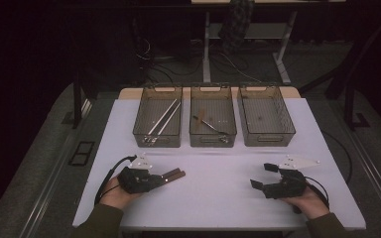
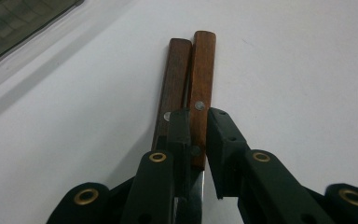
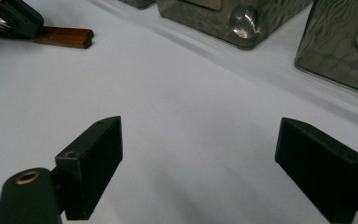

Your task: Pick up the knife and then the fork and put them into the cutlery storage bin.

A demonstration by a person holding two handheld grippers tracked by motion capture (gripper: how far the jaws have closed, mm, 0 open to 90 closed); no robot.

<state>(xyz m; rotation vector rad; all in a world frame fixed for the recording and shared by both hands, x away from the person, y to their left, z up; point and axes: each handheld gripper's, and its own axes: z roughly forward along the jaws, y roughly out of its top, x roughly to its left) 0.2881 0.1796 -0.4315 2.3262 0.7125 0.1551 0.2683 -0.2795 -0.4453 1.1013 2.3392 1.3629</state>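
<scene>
— Trouble ahead for the left hand-held gripper?

— Possibly. Closed almost fully, pinching one wooden handle near its rivets, down on the tabletop at the near left.

— And touching it?

— Second handle, pressed right alongside, partly under one jaw. Likely to drag or tip along on a lift, then drop.

— Anything else?

— Narrow pinch well off the middle; could let the held piece swivel and slip if raised quickly. Worth lifting slowly before heading for the mesh bins.

— Right hand-held gripper?

— Spread wide, holding nothing, hovering over bare tabletop, well apart from the handles.
</scene>
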